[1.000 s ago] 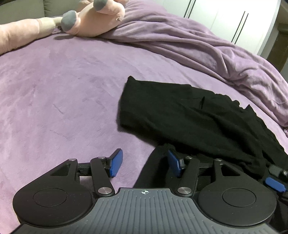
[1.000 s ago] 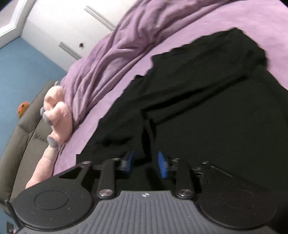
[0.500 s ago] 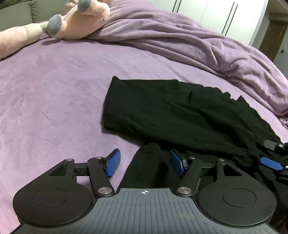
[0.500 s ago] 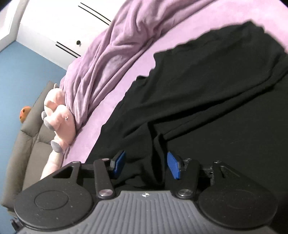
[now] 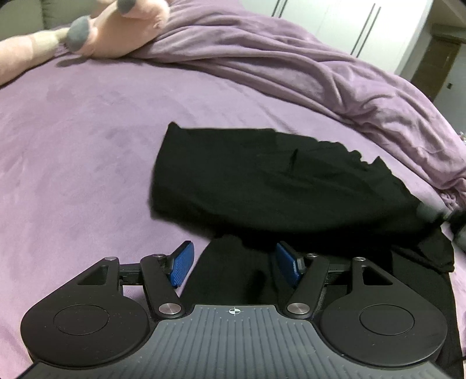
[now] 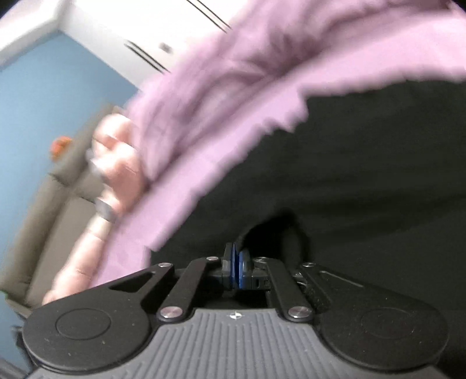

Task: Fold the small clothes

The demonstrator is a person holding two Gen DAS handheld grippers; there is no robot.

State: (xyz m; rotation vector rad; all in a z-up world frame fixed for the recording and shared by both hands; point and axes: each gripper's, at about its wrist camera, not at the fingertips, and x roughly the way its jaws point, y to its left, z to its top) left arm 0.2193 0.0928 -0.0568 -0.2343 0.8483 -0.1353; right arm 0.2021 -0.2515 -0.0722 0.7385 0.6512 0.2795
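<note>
Black garment (image 5: 276, 186) on the purple bed (image 5: 87, 145): our right gripper (image 6: 236, 263) has just pinched shut, seemingly on its near edge, starting a fold, while our left gripper (image 5: 233, 265) gapes wide.

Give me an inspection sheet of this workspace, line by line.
Surface: bed under a purple cover, bare at the left.
Job's things: black garment spread on it, rumpled, partly folded over.
Clutter: pink plush toy and bunched purple blanket at the far edge.
Grippers: left gripper open, a strip of the garment between its jaws, not pinched; right gripper has just closed, pads together at a fold of the garment; blur hides whether cloth is caught.
Cables: nothing seen.
Surroundings: white wardrobe doors, blue wall.
</note>
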